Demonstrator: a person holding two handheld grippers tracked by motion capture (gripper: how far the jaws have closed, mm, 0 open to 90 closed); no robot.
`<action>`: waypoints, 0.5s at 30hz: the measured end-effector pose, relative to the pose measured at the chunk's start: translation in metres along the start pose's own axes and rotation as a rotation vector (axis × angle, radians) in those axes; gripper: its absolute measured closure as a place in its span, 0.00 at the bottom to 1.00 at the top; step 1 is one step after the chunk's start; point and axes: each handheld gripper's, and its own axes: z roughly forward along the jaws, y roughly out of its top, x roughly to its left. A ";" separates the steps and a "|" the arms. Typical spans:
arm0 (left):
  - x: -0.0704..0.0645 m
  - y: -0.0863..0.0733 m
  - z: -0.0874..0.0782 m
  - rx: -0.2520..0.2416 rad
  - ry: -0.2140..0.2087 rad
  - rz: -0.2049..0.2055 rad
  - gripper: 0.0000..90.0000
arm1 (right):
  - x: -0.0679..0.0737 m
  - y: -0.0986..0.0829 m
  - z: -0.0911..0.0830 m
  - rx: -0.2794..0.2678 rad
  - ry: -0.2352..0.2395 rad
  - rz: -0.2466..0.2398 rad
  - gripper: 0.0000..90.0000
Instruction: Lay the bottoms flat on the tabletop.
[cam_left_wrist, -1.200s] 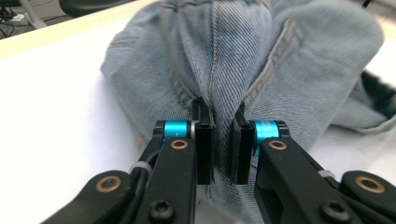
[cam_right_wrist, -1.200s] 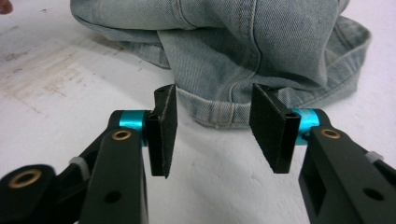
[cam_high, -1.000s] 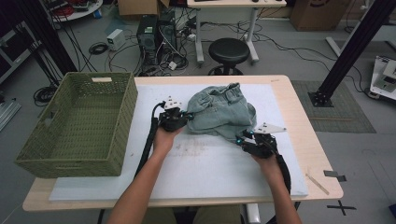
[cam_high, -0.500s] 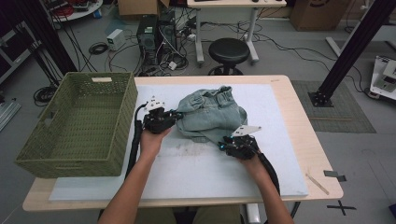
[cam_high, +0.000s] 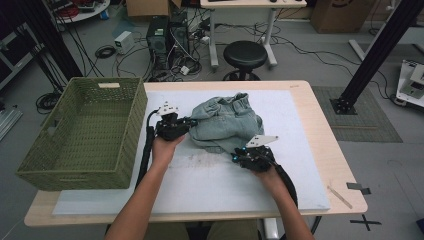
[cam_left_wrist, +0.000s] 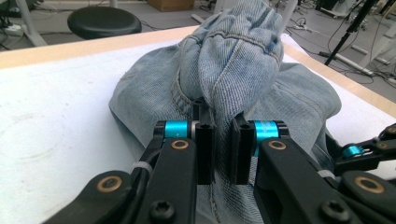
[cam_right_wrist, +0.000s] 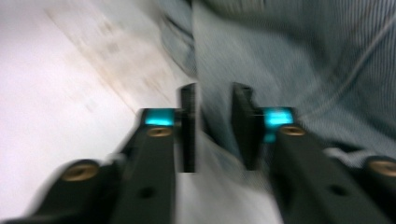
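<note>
Denim (cam_high: 227, 125) mid-frame is bunched, our left gripper (cam_left_wrist: 218, 140) nearly closed on a fold and right gripper (cam_right_wrist: 214, 126) clamping its edge, so next we probably lift it toward the basket (cam_high: 80, 130) at left.

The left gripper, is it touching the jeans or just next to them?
Touching. In the left gripper view, the left gripper has its jaws closed on a bunched fold of the jeans, which rises from between them.
</note>
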 end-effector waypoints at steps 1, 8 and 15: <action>0.000 -0.001 0.001 0.002 -0.002 -0.003 0.93 | 0.003 0.002 0.002 0.000 0.004 -0.015 0.74; 0.003 -0.002 0.003 0.006 -0.019 -0.013 0.93 | 0.012 0.008 0.017 0.105 -0.106 -0.115 0.98; 0.000 -0.007 0.010 0.009 -0.140 -0.039 0.63 | 0.000 -0.020 -0.021 0.102 -0.101 -0.106 0.99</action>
